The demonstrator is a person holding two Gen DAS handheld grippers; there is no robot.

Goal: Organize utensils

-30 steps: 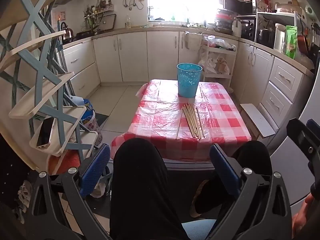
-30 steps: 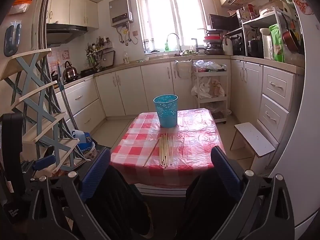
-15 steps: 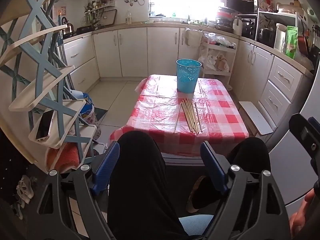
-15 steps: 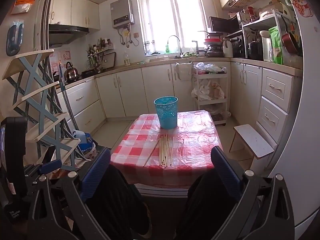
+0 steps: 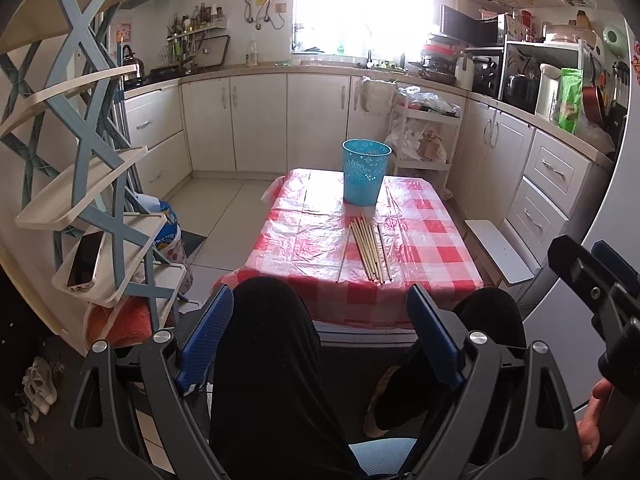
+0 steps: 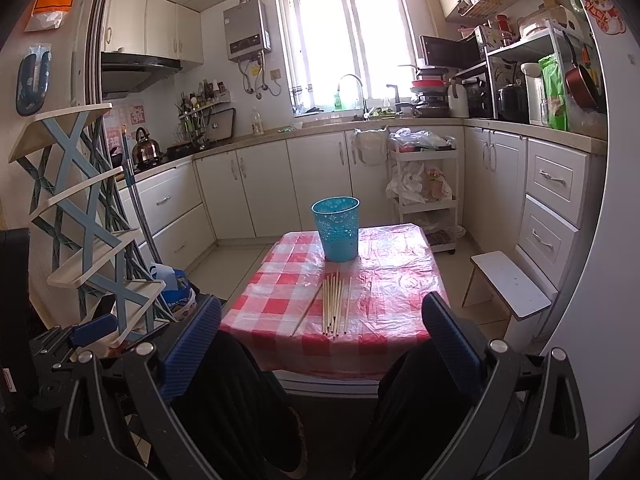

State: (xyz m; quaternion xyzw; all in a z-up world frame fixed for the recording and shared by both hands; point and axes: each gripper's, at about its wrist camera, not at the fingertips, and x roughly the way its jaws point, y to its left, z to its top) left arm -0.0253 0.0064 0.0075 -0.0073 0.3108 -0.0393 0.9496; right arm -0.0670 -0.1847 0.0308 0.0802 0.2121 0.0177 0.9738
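Observation:
Several wooden chopsticks (image 5: 370, 249) lie side by side on a low table with a red-and-white checked cloth (image 5: 304, 240); they also show in the right wrist view (image 6: 334, 308). A blue perforated holder bin (image 5: 364, 171) stands upright behind them, also in the right wrist view (image 6: 337, 228). My left gripper (image 5: 320, 332) is open and empty, held over my knees short of the table. My right gripper (image 6: 320, 340) is open and empty, also short of the table's near edge.
A blue-and-white tiered shelf (image 5: 80, 184) with a phone (image 5: 85, 260) stands left of the table. A small white stool (image 6: 508, 284) stands to the right. White cabinets (image 6: 260, 184) and a cart (image 6: 424, 184) line the back. My legs in black (image 5: 272, 360) are under both grippers.
The left gripper has risen and tilted up, and its fingers have come somewhat closer together. The right gripper has risen slightly. The chopsticks and bin have not moved.

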